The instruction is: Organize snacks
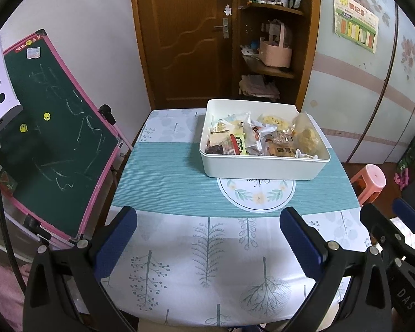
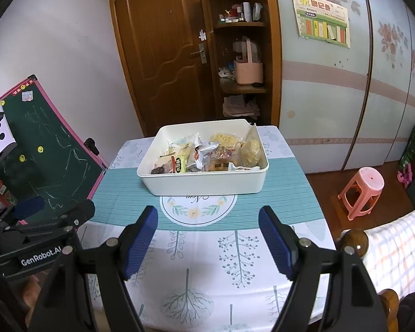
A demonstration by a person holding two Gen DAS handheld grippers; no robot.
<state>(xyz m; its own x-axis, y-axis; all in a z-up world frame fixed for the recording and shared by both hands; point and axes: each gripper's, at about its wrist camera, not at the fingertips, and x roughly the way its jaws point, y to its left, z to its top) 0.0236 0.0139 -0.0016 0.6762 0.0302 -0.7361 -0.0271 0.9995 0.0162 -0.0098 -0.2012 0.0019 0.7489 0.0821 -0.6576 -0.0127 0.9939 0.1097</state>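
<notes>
A white rectangular bin (image 1: pixel 262 167) stands on the far half of the table, also in the right wrist view (image 2: pixel 204 185). Several wrapped snacks (image 1: pixel 251 138) fill it, with a bag of yellow pieces (image 1: pixel 307 138) at its right end, seen too in the right wrist view (image 2: pixel 250 148). My left gripper (image 1: pixel 207 217) is open and empty above the near table, short of the bin. My right gripper (image 2: pixel 208 215) is open and empty, also short of the bin. The right gripper shows at the right edge of the left wrist view (image 1: pixel 395 215), the left gripper at the left of the right wrist view (image 2: pixel 55 210).
The table (image 1: pixel 179 262) has a tree-print cloth and a teal runner (image 1: pixel 163 177). A green chalkboard (image 1: pixel 49 144) leans at the left. A pink stool (image 2: pixel 362 191) stands on the floor at the right. A wooden door and shelves are behind.
</notes>
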